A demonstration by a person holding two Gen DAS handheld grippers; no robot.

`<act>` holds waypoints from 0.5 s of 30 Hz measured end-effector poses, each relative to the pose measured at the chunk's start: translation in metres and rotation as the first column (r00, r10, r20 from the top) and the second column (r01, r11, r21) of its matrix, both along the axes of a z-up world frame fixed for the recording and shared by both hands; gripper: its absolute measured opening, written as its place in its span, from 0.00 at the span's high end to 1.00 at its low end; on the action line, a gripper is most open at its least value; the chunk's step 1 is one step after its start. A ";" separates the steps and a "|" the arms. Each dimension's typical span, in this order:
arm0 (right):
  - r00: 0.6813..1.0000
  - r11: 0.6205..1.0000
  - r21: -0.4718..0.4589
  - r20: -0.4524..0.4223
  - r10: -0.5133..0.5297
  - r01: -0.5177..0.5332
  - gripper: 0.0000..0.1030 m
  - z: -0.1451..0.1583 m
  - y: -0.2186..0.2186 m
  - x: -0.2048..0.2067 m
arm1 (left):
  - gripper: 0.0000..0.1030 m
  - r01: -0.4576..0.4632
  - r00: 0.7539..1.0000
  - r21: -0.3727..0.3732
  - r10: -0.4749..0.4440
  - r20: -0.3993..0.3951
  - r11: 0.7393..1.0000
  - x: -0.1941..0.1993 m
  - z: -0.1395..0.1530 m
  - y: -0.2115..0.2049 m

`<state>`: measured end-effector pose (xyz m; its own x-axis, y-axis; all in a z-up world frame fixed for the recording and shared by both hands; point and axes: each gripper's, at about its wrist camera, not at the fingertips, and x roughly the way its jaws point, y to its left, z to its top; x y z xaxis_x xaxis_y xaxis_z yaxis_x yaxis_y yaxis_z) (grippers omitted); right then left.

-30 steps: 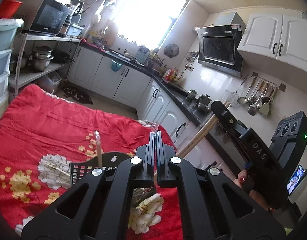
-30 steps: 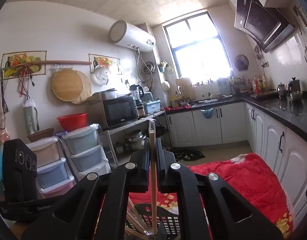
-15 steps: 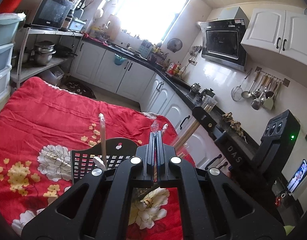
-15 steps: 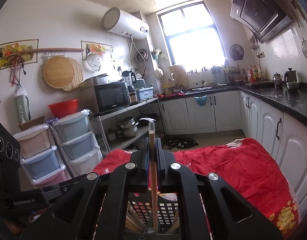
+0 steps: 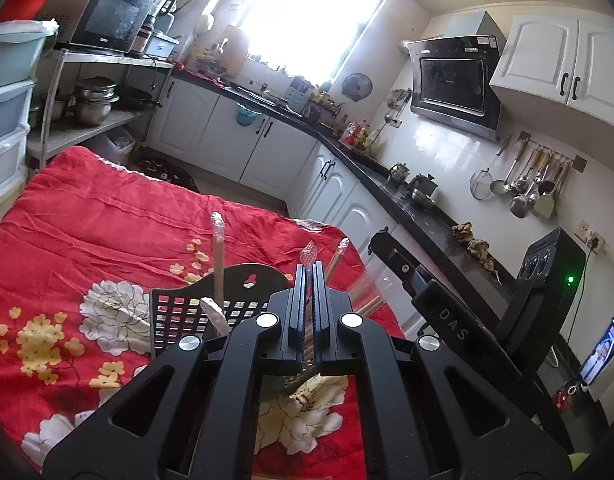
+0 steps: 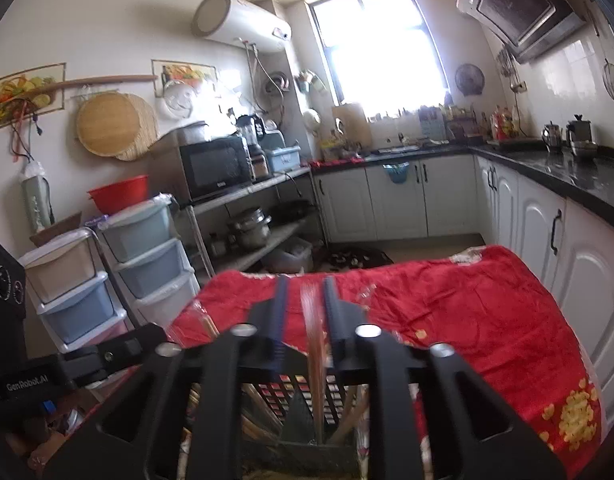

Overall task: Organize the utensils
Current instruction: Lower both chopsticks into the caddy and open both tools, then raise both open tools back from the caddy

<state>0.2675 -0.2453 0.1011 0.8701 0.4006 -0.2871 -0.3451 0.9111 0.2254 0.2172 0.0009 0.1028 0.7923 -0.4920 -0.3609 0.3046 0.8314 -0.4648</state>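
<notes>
Kitchen setting: white cabinets, bright window, and a table under a red floral cloth (image 5: 107, 216) where all the sorting happened.
Holder: a black slotted utensil basket (image 5: 187, 308) sat on that cloth, already with a few plastic-wrapped chopsticks (image 5: 217, 256) leaning inside it.
Right gripper (image 6: 305, 312): its jaws had just been opening, a blurred wooden chopstick (image 6: 315, 364) stood in the gap between them, apparently dropping into the basket (image 6: 307, 396) directly below. The pads didn't look to be pressing on it any more.
Left gripper (image 5: 308, 312): jaws fully together, pinching a thin wrapped stick whose crinkly clear tip (image 5: 309, 254) poked out above the fingers. It hovered near the basket, just on the near side of it.
Doing it well: honestly the release looked fine since the stick was upright over the compartment; the person would want to open wide and lift straight up so the fingers don't drag it back out.
Watch out: the leaning sticks could get knocked, and the basket looked light enough to tip.
Next, probably: the left one's turn over the same basket.
</notes>
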 end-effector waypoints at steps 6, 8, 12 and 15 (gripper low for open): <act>1.000 1.000 0.016 -0.027 -0.006 0.006 0.68 -0.001 -0.010 -0.006 | 0.90 -0.023 1.000 0.024 0.023 0.004 0.999 -0.003 -0.001 0.001; 1.000 1.000 0.017 -0.028 -0.007 0.008 0.64 0.001 -0.014 -0.010 | 0.82 -0.029 0.999 0.031 0.029 0.016 0.999 -0.006 0.001 0.001; 0.999 1.000 0.003 -0.028 -0.019 0.019 0.57 0.003 -0.019 -0.019 | 0.64 -0.044 0.999 0.045 0.042 0.033 0.998 -0.010 0.006 0.003; 0.999 1.000 -0.008 -0.035 -0.026 0.025 0.50 0.005 -0.023 -0.026 | 0.54 -0.056 0.997 0.049 0.053 0.050 0.997 -0.015 0.010 0.004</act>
